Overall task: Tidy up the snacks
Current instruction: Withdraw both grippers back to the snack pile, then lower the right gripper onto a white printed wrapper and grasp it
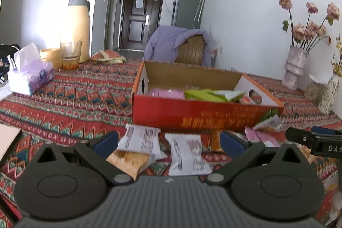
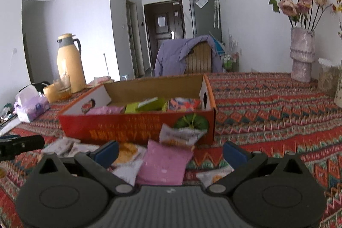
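A table under a red patterned cloth (image 2: 267, 104) fills a white-walled room, with a dark door (image 1: 140, 16) at the far end and a chair draped in a purple jacket (image 2: 181, 55) behind the table. A red cardboard box (image 1: 192, 112) sits open in the middle of the cloth; inside it lie a pink packet (image 1: 166, 93), green packets (image 1: 205, 95) and, at its right end in the right wrist view, a multicoloured packet (image 2: 185, 104).

In front of the box, on the near side, loose snack packets are scattered. The left gripper (image 1: 168, 140) hangs low over them with its jaws spread wide and nothing between them; two white packets with printed backs (image 1: 186, 155) and an orange-and-white packet (image 1: 130, 160) lie beneath it. The right gripper (image 2: 171, 150) is likewise spread wide and empty, hovering above a pink snack packet (image 2: 164, 166) that lies just before the box wall. A white packet with an orange picture (image 2: 179, 135) leans against that wall, touching the pink one's far edge.

Left of the box stand a cream thermos jug (image 2: 69, 63), a glass (image 1: 70, 55) and a purple tissue pack (image 1: 30, 76). Right of the box, a pale vase of dried pink roses (image 2: 302, 52) stands by the wall.
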Tool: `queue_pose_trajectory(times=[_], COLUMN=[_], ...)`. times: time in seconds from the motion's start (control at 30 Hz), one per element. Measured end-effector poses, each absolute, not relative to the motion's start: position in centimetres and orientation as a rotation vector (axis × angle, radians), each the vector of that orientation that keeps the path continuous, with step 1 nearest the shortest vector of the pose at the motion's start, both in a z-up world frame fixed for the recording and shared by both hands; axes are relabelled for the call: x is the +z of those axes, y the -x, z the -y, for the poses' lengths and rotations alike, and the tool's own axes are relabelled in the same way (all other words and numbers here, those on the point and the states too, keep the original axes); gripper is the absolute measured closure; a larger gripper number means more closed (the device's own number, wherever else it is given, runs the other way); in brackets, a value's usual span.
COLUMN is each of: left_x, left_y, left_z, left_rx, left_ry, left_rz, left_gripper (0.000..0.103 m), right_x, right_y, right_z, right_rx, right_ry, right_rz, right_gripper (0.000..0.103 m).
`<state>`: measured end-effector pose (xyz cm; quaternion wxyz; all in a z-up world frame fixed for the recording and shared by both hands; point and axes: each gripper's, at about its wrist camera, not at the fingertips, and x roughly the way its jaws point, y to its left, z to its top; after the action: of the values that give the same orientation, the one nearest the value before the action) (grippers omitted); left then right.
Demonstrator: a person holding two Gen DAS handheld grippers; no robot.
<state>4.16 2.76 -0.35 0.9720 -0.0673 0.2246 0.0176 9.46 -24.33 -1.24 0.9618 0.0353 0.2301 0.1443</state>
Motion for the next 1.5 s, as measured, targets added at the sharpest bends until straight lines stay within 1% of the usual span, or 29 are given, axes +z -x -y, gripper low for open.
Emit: queue_pose_trajectory(times=[0.6,0.93,1.3,1.37,1.5], left_x=[-0.8,-1.0,-1.3,-1.4,-1.5], left_y=[-3.9,-4.0,-4.1,-4.1,-4.1], left_z=[-2.6,-3.4,-4.0,-4.1,-4.3], left_rx=[0.029,0.039,0.034,0.038,0.035], left_ry=[0.141,0.152,0.165,0.172,0.182], left_rz=[-0.468,-0.479,-0.492,-0.494,-0.496], left_gripper=[0.0,0.0,0.0,0.0,0.0], right_x=[-2.2,-4.3,-4.4,-4.3,-4.2], right_y=[-8.8,-10.8,-12.6,-12.4,-12.4], right_z=[23.7,19.2,16.8,16.8,17.1], right_rx=[0.346,0.374,0.31,0.315,0.318], right_ry=[-0.077,0.009,0.11,0.115,0.093], right_rz=[-0.506,-0.611,-0.619,-0.61,-0.604], right_gripper=[0.0,0.0,0.0,0.003,0.004])
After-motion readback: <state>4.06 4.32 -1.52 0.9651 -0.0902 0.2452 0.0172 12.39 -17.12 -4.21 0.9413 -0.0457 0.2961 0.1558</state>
